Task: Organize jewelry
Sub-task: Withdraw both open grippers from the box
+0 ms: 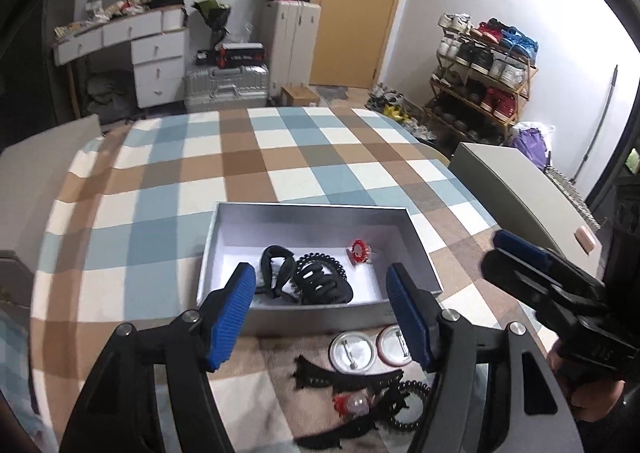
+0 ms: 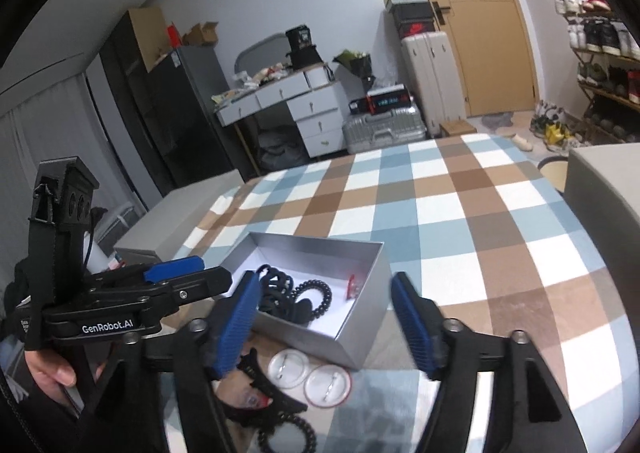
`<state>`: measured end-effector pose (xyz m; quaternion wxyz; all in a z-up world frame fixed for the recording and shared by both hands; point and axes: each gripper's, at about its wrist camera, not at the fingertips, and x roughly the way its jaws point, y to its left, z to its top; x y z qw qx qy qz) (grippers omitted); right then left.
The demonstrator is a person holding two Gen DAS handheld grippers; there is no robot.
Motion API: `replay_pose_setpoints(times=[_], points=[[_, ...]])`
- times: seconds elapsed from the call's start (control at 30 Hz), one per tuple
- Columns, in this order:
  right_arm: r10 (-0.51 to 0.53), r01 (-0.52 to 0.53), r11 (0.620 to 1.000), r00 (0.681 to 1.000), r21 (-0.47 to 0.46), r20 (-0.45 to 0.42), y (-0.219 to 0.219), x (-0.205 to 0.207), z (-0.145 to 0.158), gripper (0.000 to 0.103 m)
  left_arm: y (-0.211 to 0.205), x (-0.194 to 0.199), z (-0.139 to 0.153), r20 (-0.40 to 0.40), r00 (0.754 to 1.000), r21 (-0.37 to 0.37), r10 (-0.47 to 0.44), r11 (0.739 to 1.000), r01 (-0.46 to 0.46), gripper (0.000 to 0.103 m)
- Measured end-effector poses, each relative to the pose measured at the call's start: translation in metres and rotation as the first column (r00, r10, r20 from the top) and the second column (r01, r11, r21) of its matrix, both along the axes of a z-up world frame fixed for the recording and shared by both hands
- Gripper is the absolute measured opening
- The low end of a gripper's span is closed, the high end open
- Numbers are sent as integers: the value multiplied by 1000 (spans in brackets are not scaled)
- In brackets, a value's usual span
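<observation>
On the checked tablecloth [image 1: 160, 189] of blue, brown and cream squares sits a shallow rectangular box [image 1: 224, 225] with silvery card walls and a white floor. Inside the box lie a glossy black claw clip [image 1: 326, 285], a black coiled hair tie [image 1: 320, 261] partly under it, a dark fabric band [image 1: 276, 269] to their left, and a small red beaded piece [image 1: 360, 251] toward the box's right wall.

Just in front of the box, two round pin badges [image 1: 372, 345] rest face down, their shiny metal backs and pins showing. Nearer still is a jumble: another toothed black clip [image 1: 320, 373], a second springy coil tie [image 1: 408, 405] and a small red-and-clear trinket [image 1: 352, 403].

The left gripper [image 1: 322, 317] hangs over the box's near wall, its ribbed blue pads [image 1: 236, 313] wide apart and holding nothing. The right gripper [image 2: 328, 327], to the right of the box, is likewise spread, its fingers bare.
</observation>
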<state>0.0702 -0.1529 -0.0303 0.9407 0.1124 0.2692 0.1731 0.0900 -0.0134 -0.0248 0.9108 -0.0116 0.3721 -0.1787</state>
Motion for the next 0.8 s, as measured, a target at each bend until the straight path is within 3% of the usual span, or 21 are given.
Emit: replay_pose_setpoints(times=[0.07,0.17,0.27,0.33,0.37,0.57,0.8], points=[[-8,8,1000,1000,-14,20,0,-11,3,79,4,-9,5,30,999,0,29,1000,-29,64],[-8,9,1000,999,-8,37,0,-24,4,86,11,-20,10,70,995,-27,76,997,-74,83],[-10,10,1000,998,-14,57,1,-39,4,93,20,-34,13,138,982,-41,127,992,-123,85],[-12,14,999,998,-35,63,4,-46,3,96,24,-40,13,166,973,-36,162,987,-158,93],[-7,10,999,998,-50,64,7,-50,1,97,26,-43,11,170,969,-39,178,984,-174,102],[35,-29,994,998,-104,50,22,-70,-16,97,48,-61,-6,178,938,-75,298,955,-288,102],[112,-119,989,991,-90,-79,41,-69,-56,95,60,-78,-37,104,941,-41,323,947,-320,102]])
